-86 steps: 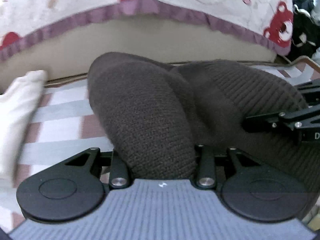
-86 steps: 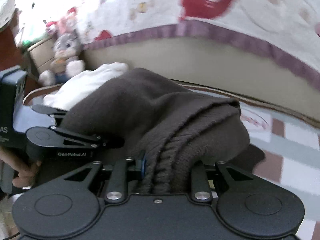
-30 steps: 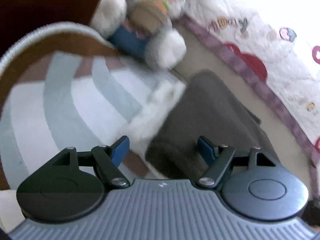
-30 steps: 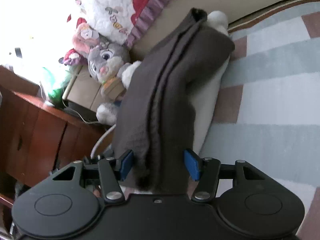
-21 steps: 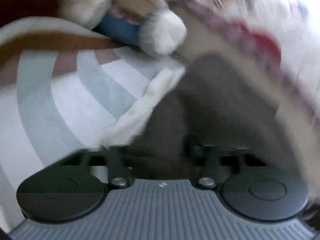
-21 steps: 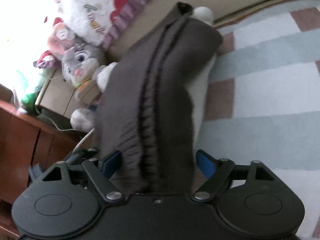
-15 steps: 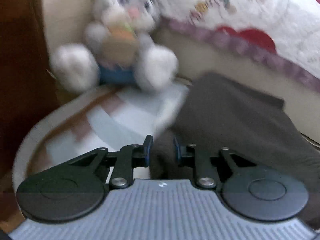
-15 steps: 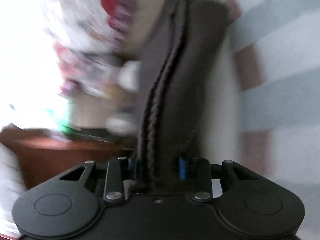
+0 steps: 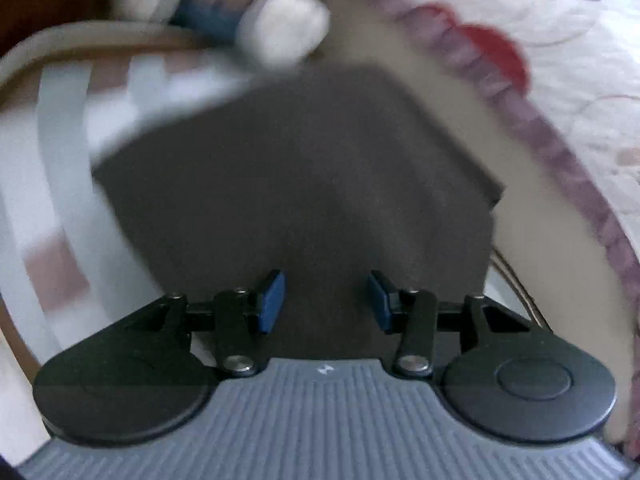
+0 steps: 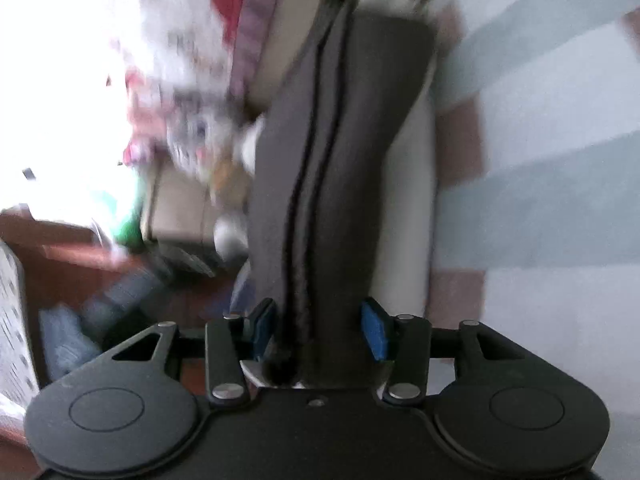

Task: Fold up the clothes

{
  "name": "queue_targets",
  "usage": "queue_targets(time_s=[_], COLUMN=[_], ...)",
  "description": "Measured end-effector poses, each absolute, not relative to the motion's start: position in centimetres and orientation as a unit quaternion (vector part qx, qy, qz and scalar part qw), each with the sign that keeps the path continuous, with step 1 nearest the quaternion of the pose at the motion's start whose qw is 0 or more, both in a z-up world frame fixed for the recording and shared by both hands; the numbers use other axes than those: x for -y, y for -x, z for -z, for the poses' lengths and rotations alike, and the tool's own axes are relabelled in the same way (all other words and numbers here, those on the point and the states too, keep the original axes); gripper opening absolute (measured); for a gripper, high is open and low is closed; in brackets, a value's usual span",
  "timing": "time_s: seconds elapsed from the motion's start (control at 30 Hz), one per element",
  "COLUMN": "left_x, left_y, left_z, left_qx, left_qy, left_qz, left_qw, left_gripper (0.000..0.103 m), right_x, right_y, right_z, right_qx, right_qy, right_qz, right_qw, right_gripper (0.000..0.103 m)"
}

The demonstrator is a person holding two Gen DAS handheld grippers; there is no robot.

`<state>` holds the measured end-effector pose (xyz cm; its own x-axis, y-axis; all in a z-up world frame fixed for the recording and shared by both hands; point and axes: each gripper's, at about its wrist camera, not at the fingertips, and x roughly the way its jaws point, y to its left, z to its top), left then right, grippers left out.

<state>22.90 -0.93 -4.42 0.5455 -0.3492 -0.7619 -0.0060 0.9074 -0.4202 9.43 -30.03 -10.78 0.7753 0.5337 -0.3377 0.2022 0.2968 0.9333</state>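
Claw on the left: just opened, pads apart, nothing pinched, hovering over the near edge of the folded dark sweater at frame centre. Claw on the right: likewise just opened, pads loosened to either side of the same sweater's stacked layers, fabric between them but no clear squeeze. Looks like the letting-go of a finished fold, laid on top of a white garment on the striped rug. To do it well: draw each claw straight back along its own fingers, without twisting, so that no pad drags a knit layer and spoils the stack. Check that the layered edges, seen as two dark seams up the middle of the right wrist view, stay lined up; if one slips, pat flat with parted pads, not a pinch. Watch the edges. Upper right of the left wrist view: beige bed side and overhanging quilt just beside the sweater's far corner, so little room there. Top of that view: plush toy close to the far edge, likely to be nudged by any push forward. Left of the right wrist view: wooden furniture and blurred clutter, too smeared to name. Best open room: bare striped rug at the right of the right wrist view and the left of the left wrist view; retreat that way.
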Motion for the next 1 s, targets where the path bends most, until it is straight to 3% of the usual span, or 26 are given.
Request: queue_targets(time_s=[0.1, 0.37, 0.4, 0.43, 0.5, 0.53, 0.57, 0.6, 0.7, 0.77, 0.9, 1.0], left_x=[1.5, 0.8, 0.8, 0.7, 1.0, 1.1, 1.2, 1.4, 1.7, 1.8, 1.9, 1.8], left_y=[-21.4, -21.1, -21.3, -21.6, -21.5, -21.6, -21.6, -21.6, -21.6, -21.6, -21.7, -21.7], left_z=[5.7, 6.8, 6.8, 6.8, 7.0, 6.9, 6.8, 6.7, 6.5, 6.4, 6.5, 6.5], left_qx=[-0.452, -0.434, -0.436, -0.439, -0.448, -0.450, -0.452, -0.454, -0.458, -0.458, -0.459, -0.460], left_qy=[0.169, 0.166, 0.165, 0.165, 0.160, 0.154, 0.148, 0.142, 0.128, 0.124, 0.123, 0.124], left_qz=[0.082, 0.076, 0.076, 0.076, 0.077, 0.078, 0.079, 0.081, 0.083, 0.084, 0.088, 0.091], left_qw=[0.872, 0.882, 0.881, 0.880, 0.876, 0.876, 0.876, 0.876, 0.876, 0.876, 0.876, 0.874], left_gripper=[0.046, 0.053, 0.054, 0.055, 0.055, 0.055, 0.055, 0.055, 0.055, 0.055, 0.055, 0.055], right_x=[33.6, 37.7, 37.8, 37.9, 38.1, 38.2, 38.3, 38.3, 38.4, 38.8, 38.4, 38.0], right_y=[-8.8, -13.9, -14.6, -15.3, -16.7, -17.9, -19.0, -19.7, -19.9, -19.8, -22.9, -22.5], right_z=[10.3, 14.3, 15.1, 15.4, 15.8, 15.3, 14.8, 13.6, 8.8, 6.7, 8.4, 8.0], right_qx=[-0.284, -0.263, -0.255, -0.245, -0.224, -0.218, -0.212, -0.203, -0.142, -0.108, -0.258, -0.271], right_qy=[-0.601, -0.651, -0.661, -0.656, -0.646, -0.640, -0.633, -0.610, -0.510, -0.463, -0.333, -0.319], right_qz=[-0.076, -0.015, -0.005, 0.005, 0.026, 0.017, 0.007, -0.007, -0.065, -0.089, -0.012, 0.007], right_qw=[0.743, 0.712, 0.705, 0.714, 0.730, 0.737, 0.744, 0.766, 0.846, 0.875, 0.907, 0.908], right_gripper=[0.065, 0.074, 0.073, 0.058, 0.047, 0.031, 0.028, 0.018, 0.007, 0.005, 0.006, 0.012])
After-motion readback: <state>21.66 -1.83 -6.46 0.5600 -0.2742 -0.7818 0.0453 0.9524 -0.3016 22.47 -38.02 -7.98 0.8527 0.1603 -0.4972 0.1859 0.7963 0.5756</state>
